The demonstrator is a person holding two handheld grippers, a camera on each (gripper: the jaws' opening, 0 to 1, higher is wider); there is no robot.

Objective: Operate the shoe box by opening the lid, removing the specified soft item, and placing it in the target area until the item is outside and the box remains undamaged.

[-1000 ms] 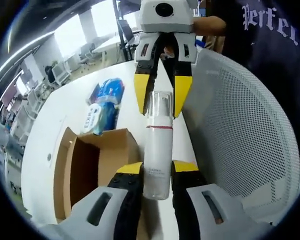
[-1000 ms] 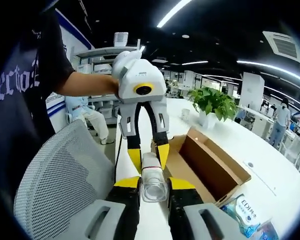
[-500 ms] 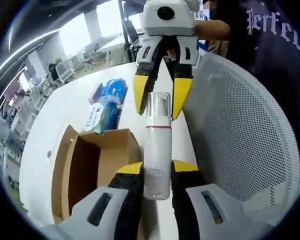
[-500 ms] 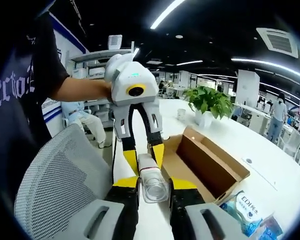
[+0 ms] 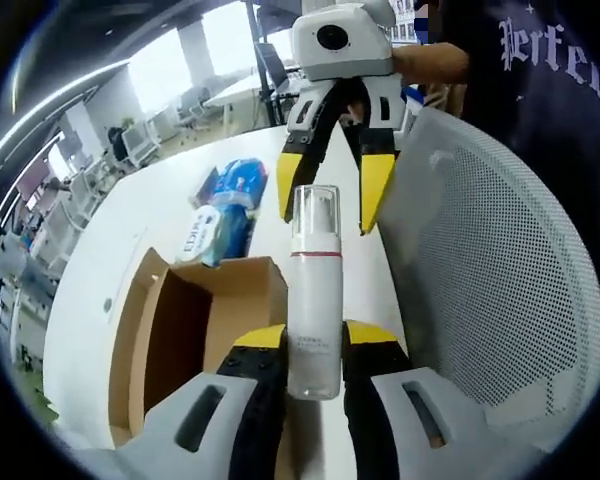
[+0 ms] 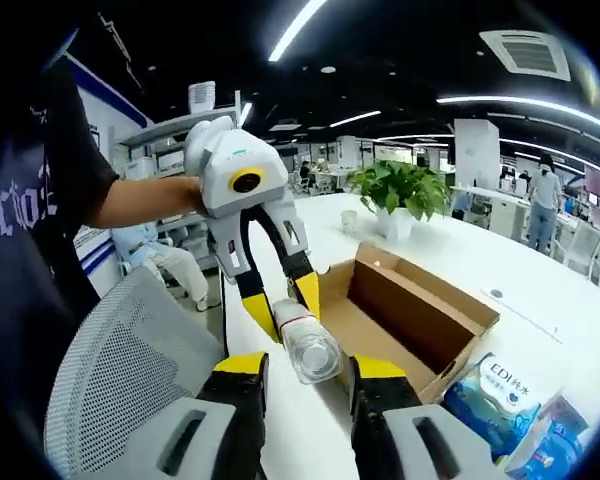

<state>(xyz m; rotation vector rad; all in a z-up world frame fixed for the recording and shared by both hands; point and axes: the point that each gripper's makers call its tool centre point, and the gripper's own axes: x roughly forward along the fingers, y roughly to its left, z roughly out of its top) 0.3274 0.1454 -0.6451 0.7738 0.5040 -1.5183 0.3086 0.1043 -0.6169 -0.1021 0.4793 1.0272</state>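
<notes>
Bottle (image 5: 313, 290), white with a clear cap, is being held up in the air above the white table (image 5: 130, 230), outside the open shoe box (image 5: 180, 330). In the left gripper view, the left gripper (image 5: 313, 345) is pinching the lower body of the bottle between its two yellow-tipped jaws, and the long axis of the bottle is running straight forward along these jaws, with the cap end pointing away toward the right gripper (image 5: 330, 200). The right gripper is facing it from the opposite side with its jaws spread, one on each side of the cap and not touching it. In the right gripper view, the cap end of the bottle (image 6: 308, 345) is lying just ahead of the right gripper (image 6: 306, 368), a little above the gap between its open jaws, while the left gripper (image 6: 280, 305) is gripping the far part. The box (image 6: 410, 320) is standing to the side on the table (image 6: 540, 310), near the blue packets (image 6: 500, 385). My judgement is that the left gripper is the one carrying the bottle, and the right one is the nearer to the cap end.
</notes>
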